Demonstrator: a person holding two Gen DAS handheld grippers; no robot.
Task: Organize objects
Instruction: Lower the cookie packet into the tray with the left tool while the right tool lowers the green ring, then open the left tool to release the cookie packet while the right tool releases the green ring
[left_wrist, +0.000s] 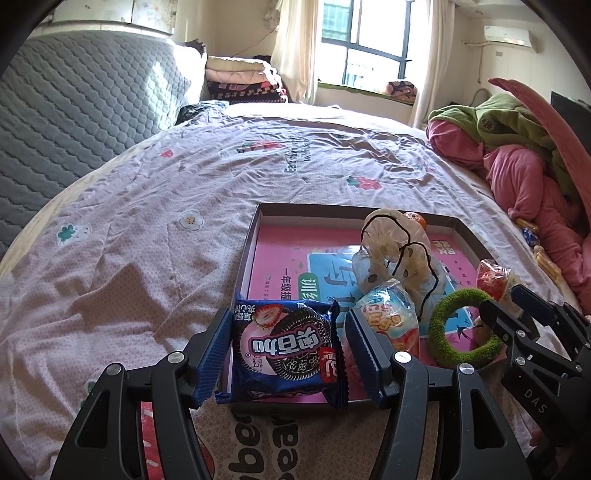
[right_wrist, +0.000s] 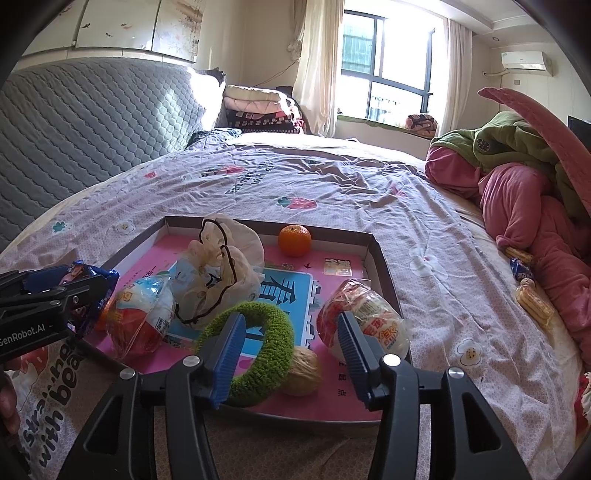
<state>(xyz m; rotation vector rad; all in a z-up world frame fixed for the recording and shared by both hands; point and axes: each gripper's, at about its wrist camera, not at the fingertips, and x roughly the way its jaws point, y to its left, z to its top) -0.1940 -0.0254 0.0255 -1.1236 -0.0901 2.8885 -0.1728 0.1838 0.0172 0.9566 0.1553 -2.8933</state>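
A shallow box tray (left_wrist: 255, 229) with a pink printed floor lies on the bed. My left gripper (left_wrist: 290, 354) is shut on a blue cookie packet (left_wrist: 284, 332), holding it over the tray's near left corner. In the tray are a green fuzzy ring (right_wrist: 266, 332), a tan walnut-like ball (right_wrist: 304, 373), two red-and-white snack packets (right_wrist: 365, 321) (right_wrist: 140, 317), a crumpled plastic bag with a black cord (right_wrist: 221, 266) and an orange (right_wrist: 294, 240). My right gripper (right_wrist: 291, 354) is open just over the ring. Its left finger crosses the ring's left side and neither pad presses on it.
Pink and green bedding (right_wrist: 517, 206) is piled along the right side of the bed. Several loose snacks (right_wrist: 532, 299) lie beside it. A grey quilted headboard (right_wrist: 92, 129) rises at the left. The flowered sheet (left_wrist: 147, 206) stretches beyond the tray.
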